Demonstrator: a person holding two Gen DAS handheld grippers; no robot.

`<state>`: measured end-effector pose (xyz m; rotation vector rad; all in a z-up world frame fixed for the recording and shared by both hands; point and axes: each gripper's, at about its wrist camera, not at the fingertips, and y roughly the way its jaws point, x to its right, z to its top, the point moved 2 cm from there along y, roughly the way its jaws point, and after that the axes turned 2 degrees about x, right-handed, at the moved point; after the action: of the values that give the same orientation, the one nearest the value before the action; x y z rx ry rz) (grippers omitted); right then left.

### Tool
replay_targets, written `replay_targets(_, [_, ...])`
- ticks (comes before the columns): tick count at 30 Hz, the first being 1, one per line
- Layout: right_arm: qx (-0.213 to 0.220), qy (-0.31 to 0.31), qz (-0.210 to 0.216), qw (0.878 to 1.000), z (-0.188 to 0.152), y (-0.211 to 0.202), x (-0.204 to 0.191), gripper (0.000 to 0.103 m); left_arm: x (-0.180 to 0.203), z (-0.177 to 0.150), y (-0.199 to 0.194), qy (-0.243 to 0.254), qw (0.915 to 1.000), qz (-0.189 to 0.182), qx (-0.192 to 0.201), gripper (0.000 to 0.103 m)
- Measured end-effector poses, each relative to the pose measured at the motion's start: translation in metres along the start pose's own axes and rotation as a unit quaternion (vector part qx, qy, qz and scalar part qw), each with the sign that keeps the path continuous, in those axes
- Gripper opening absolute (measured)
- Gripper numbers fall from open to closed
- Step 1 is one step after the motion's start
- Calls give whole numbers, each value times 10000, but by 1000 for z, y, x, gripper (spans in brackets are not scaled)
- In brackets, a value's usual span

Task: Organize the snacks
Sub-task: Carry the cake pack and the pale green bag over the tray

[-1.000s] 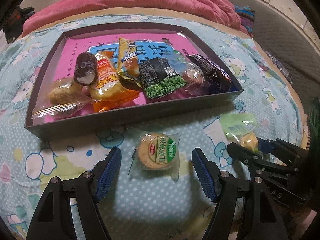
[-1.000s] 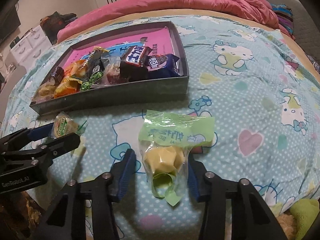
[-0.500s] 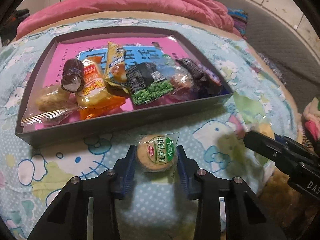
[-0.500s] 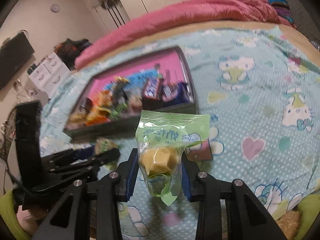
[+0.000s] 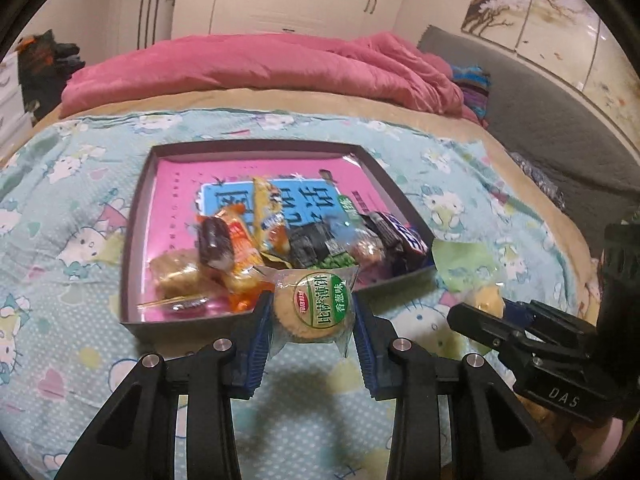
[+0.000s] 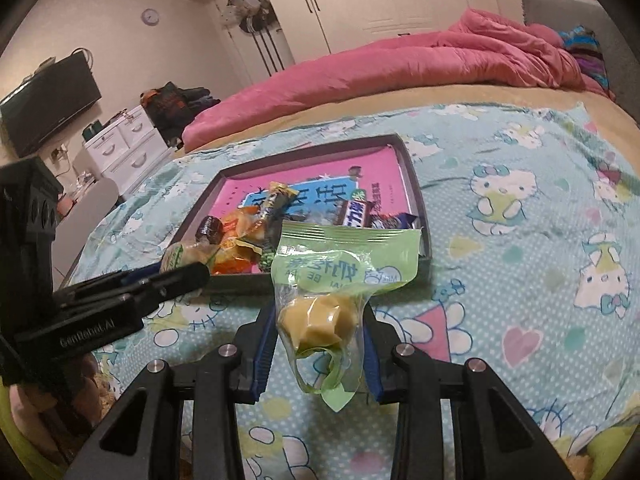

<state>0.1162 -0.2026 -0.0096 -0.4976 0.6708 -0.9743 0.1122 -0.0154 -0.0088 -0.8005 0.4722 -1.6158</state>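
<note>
My left gripper (image 5: 313,312) is shut on a round biscuit pack with a green label (image 5: 314,306) and holds it above the bed, just in front of the dark tray (image 5: 138,216). My right gripper (image 6: 318,334) is shut on a green-topped clear bag with a yellow candy (image 6: 320,316), also lifted off the bed near the tray's (image 6: 418,184) front right corner. The tray holds several wrapped snacks (image 5: 240,248) on a pink book. Each gripper shows in the other's view: the right one (image 5: 476,316) and the left one (image 6: 180,276).
The bed has a blue Hello Kitty sheet (image 6: 540,240) and a pink duvet (image 5: 260,68) heaped at the far side. A grey headboard (image 5: 540,104) is at the right. White drawers (image 6: 120,144) and a TV (image 6: 48,104) stand to the left of the bed.
Both grippers closed on their snacks and lifted them off the sheet. The views have risen and tilted up, so the room now shows behind the bed.
</note>
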Motion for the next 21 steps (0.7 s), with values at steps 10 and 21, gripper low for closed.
replay_targets(10, [105,-277,135,9995,10,8,-14,38,-18,8,0,-204,9997,115,76,39])
replay_targets(21, [218,-417,101,9988,21,12,-15,38,-22,18,5,-155,9995,218,189,39])
